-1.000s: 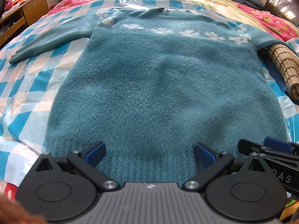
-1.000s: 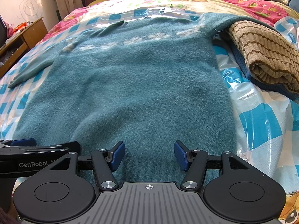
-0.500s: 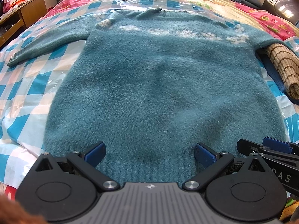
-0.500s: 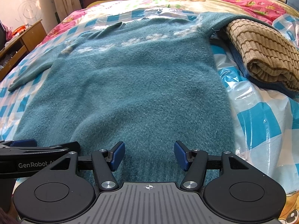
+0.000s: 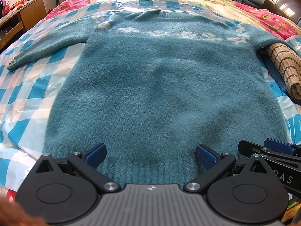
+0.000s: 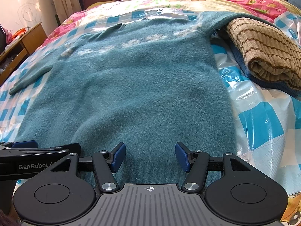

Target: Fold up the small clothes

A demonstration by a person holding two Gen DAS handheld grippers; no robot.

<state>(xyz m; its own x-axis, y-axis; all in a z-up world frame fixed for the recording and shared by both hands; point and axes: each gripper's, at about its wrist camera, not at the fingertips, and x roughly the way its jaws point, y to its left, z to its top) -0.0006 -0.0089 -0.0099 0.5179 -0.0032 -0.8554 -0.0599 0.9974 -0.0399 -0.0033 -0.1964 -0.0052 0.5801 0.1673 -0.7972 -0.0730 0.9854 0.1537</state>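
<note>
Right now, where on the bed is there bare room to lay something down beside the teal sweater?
Bare checked plastic sheet lies left of the teal sweater, below its outstretched sleeve. Another bare patch sits right of the sweater, in front of the folded striped knit. That far right side is crowded: the knit pile sits against the sweater's right shoulder.

A fuzzy teal sweater [image 5: 161, 86] lies spread flat, front up, on the bed — collar at the far end, ribbed hem nearest the cameras. A band of white flower shapes runs across its chest. One sleeve [image 5: 49, 47] stretches out sideways, cuff flat on the checked cover; the other sleeve [image 6: 222, 17] drapes up over a folded tan striped garment — its cuff is hidden.
</note>
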